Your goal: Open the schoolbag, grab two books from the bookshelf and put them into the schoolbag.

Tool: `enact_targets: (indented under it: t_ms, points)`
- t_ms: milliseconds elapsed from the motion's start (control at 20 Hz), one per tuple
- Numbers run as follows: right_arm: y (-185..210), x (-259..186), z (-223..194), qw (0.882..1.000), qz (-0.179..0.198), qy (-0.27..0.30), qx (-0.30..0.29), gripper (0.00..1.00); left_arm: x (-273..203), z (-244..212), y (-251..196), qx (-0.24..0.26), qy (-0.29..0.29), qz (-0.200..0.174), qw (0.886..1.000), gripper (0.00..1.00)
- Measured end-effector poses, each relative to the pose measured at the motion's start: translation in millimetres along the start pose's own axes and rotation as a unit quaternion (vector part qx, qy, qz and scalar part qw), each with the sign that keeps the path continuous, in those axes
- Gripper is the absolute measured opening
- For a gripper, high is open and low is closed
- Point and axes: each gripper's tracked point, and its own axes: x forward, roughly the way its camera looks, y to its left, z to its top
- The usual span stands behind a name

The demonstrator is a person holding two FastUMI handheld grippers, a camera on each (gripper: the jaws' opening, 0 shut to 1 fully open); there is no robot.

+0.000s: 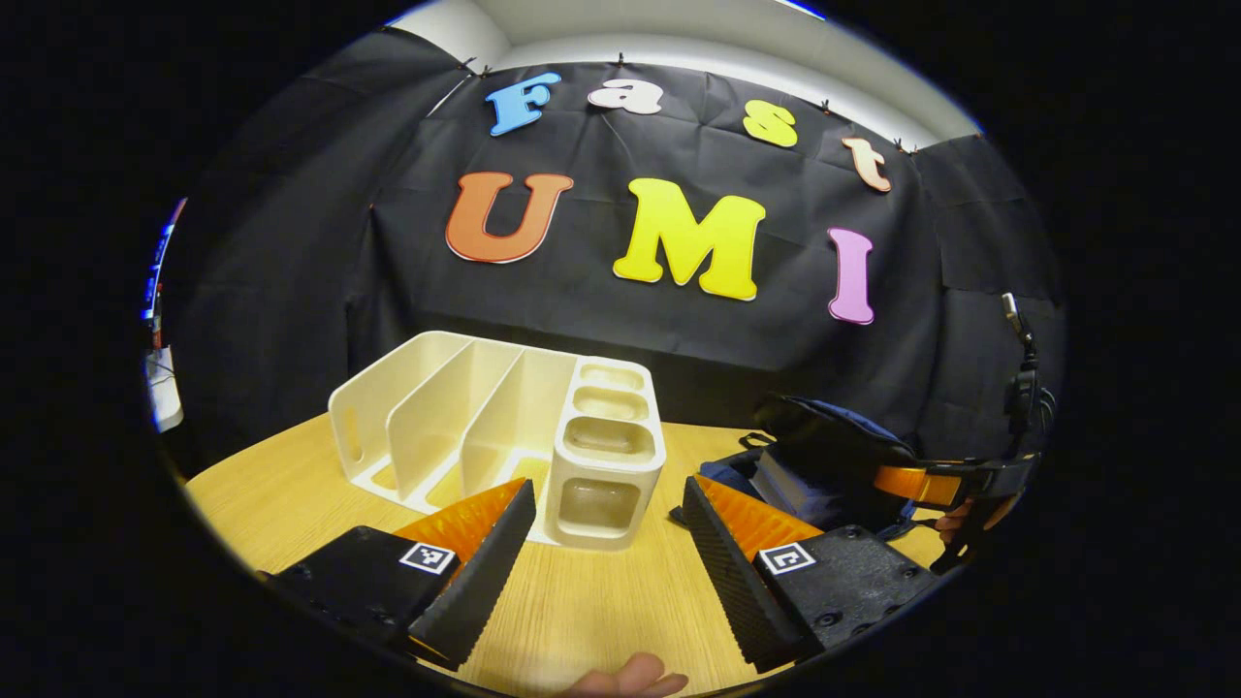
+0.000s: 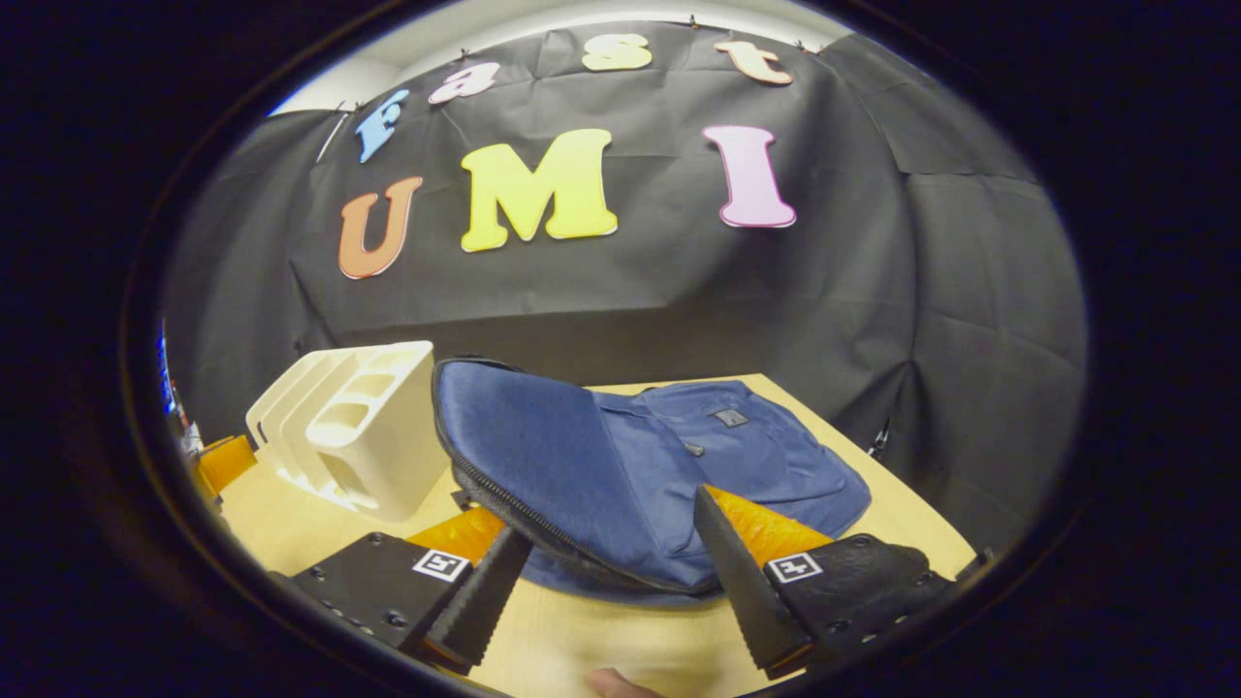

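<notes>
A white bookshelf [image 1: 504, 427] stands on the wooden table, its upright slots bare and its small cubbies facing me. My left gripper [image 1: 609, 490] is open just in front of those cubbies, touching nothing. To its right lies the blue schoolbag [image 1: 824, 456], unzipped, with pale page edges of a book [image 1: 787, 490] showing inside. In the right gripper view the schoolbag [image 2: 737, 456] lies flat with its flap [image 2: 524, 456] raised. My right gripper [image 2: 609, 519] is open, and the flap's zipper edge runs between its spread fingers. The right gripper [image 1: 945, 485] also shows beside the bag.
The wooden table [image 1: 601, 601] has bare room in front of the shelf and bag. The bookshelf [image 2: 359, 436] sits just left of the bag. The black cloth wall stands close behind both. A fingertip [image 1: 630, 679] shows at the bottom edge.
</notes>
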Motion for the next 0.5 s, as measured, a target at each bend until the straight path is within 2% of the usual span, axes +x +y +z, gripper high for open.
enact_targets:
  t_ms: [50, 200, 300, 500]
  points:
    - [3, -10, 1, 1.000, 0.001, -0.007, -0.004, 0.98, -7, -2, 0, 0.000, 0.003, 0.000, 1.000, 0.98]
    - [14, -49, 5, 0.999, 0.012, -0.031, -0.014, 0.95, -33, 7, 0, 0.000, -0.008, -0.002, 1.000, 0.98]
    - [19, -79, 15, 0.998, 0.015, -0.058, -0.021, 0.98, -51, 20, 1, 0.007, -0.023, 0.009, 1.000, 0.97]
    - [25, -134, 30, 0.993, 0.024, -0.110, -0.030, 0.95, -78, 40, -17, 0.020, -0.040, -0.002, 0.999, 0.97]
